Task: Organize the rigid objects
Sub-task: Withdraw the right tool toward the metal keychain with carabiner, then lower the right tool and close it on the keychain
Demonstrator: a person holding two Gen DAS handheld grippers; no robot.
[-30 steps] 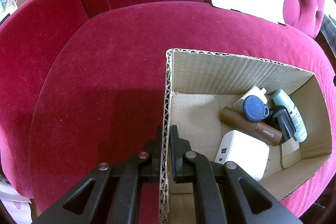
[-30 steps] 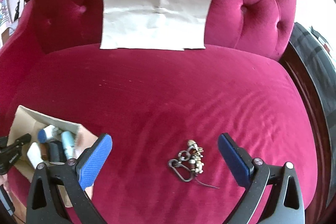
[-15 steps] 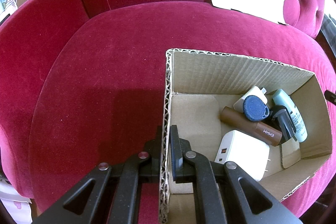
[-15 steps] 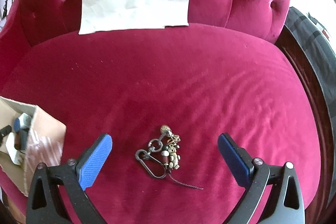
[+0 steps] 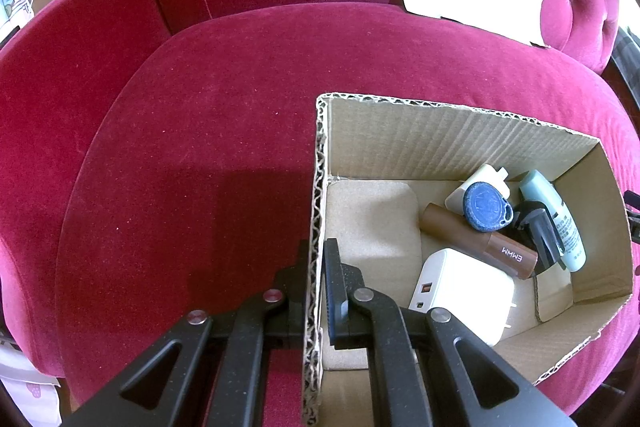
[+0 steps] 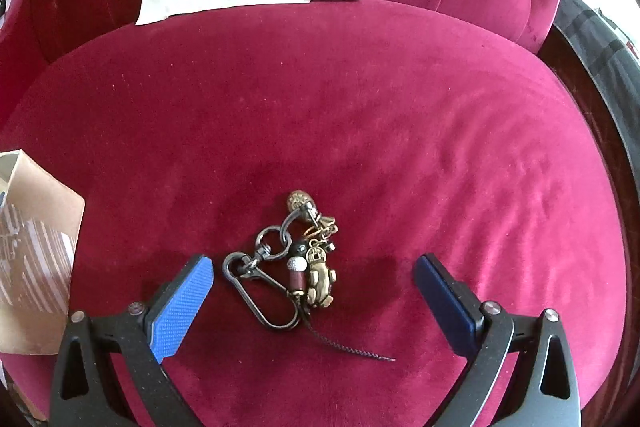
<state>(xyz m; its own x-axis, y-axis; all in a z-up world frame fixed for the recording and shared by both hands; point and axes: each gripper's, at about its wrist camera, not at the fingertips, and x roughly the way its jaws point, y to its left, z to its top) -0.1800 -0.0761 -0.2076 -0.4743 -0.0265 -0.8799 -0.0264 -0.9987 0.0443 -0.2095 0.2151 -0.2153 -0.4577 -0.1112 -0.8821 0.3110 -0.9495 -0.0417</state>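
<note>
The right gripper (image 6: 312, 269) is being lowered, spread wide, around the keychain (image 6: 298, 261) mid-seat. The box (image 5: 320, 187) wall is being kept pinched by the left gripper (image 5: 316, 259).

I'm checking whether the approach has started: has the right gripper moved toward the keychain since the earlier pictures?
Yes. The right gripper has come down and closer: the keychain on the red cushion now lies between its open fingers.

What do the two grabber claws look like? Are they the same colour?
Both are black plastic with triangle-shaped holes and round silver screws. The right gripper has bumpy bright blue pads on its fingers; the left gripper's pads are mostly hidden.
</note>
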